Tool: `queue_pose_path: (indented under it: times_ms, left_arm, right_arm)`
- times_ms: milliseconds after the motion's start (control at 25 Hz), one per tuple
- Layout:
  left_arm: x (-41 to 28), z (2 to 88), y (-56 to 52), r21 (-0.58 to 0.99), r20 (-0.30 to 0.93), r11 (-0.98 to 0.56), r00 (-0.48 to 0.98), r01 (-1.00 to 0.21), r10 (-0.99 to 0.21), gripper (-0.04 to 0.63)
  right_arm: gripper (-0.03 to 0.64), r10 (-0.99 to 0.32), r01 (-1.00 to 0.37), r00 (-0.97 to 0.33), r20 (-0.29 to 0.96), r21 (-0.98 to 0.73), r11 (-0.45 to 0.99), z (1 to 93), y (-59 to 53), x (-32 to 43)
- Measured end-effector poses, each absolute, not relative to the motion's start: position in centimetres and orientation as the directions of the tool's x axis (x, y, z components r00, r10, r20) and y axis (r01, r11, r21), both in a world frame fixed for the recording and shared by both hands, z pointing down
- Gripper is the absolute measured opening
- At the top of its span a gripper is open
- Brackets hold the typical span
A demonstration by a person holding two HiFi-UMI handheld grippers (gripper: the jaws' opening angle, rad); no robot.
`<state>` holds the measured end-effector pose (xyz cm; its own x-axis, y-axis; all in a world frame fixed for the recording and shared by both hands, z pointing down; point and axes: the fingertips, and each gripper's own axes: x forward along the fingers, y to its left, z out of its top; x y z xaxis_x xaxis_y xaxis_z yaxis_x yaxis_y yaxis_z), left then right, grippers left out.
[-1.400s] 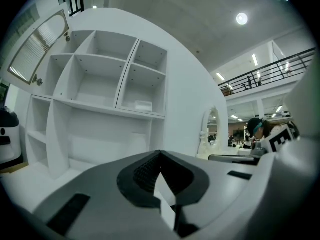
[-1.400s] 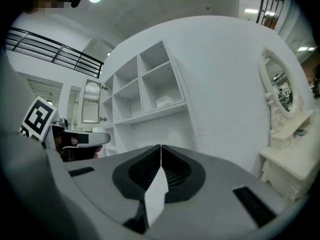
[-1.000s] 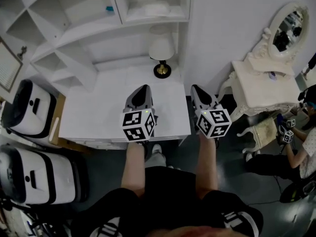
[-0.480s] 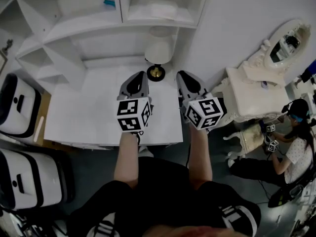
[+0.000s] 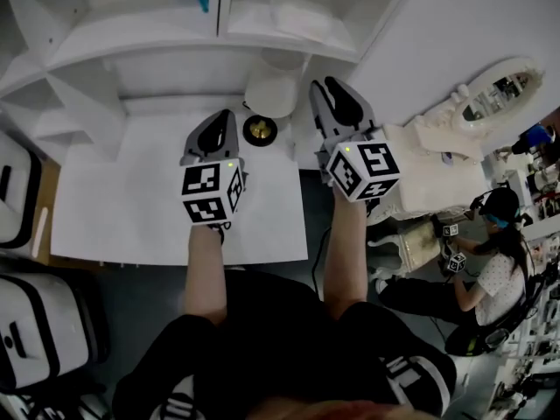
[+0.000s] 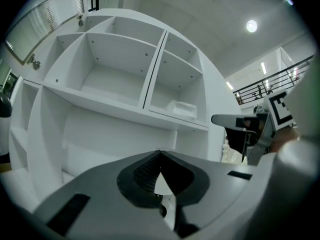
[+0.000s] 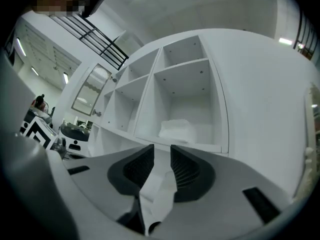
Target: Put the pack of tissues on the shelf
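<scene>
now left gripper jaws together; right gripper slightly apart, empty; tissue pack on shelf.

Shelf, bench and pack of tissues are showing plain white; lamp is showing a white shade and gold base. Left tool and right tool are showing grey shells with black-and-white square-marker cubes.
</scene>
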<state>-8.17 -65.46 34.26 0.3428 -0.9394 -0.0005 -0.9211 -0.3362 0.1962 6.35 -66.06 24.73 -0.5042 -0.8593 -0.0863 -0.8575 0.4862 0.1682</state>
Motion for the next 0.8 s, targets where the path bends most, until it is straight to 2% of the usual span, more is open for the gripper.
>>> queue_pose_path:
  times_ms: [440, 800]
  left_arm:
    - [-11.2, 32.4, -69.5, 0.203, -0.049, -0.346, 0.343, -0.916, -0.938, 0.011]
    - [-12.4, 32.6, -70.8, 0.222, -0.044, -0.357, 0.356, -0.907, -0.933, 0.011]
  right_arm:
    - [0.104, -0.902, -0.904, -0.398, -0.167, 0.241, 0.354, 19.0, -71.4, 6.7]
    - [0.104, -0.938, -0.931, -0.315, -0.145, 0.237, 0.277, 18.6, -74.9, 6.9]
